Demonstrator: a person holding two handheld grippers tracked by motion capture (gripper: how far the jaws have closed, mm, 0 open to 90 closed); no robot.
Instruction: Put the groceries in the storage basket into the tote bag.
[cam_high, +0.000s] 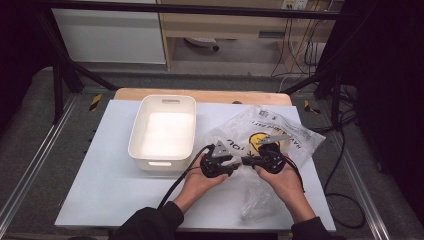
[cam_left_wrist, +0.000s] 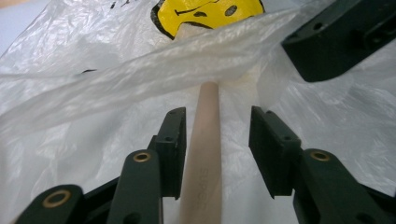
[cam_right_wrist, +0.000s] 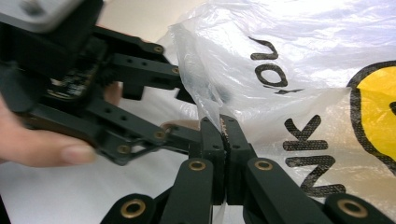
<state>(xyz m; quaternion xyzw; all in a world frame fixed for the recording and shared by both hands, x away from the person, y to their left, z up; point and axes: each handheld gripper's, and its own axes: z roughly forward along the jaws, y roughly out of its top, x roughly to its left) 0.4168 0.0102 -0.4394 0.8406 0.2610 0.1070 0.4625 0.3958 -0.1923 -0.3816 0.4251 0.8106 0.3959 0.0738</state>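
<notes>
While the wooden stick sits partly inside the bag, the work is midway.
Left tongs (cam_left_wrist: 217, 140): parted either side of the wooden stick (cam_left_wrist: 205, 154), not pressing.
Right tongs (cam_right_wrist: 225, 140): pinched on the plastic bag (cam_right_wrist: 289, 70) edge.
Bag: centre right on the bench (cam_high: 100, 190).
Done: stick entering the mouth.
Left: push it fully in.
White bin (cam_high: 162, 131): beside, untouched.

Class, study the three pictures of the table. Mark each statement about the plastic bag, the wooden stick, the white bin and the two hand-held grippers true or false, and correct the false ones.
1. The right hand-held gripper pinches the plastic bag. True.
2. The left hand-held gripper is clamped shut on the wooden stick. False: its jaws stand apart around it.
3. The white bin holds the bag. False: the bag lies on the table beside it.
4. The bag bears a yellow face. True.
</notes>
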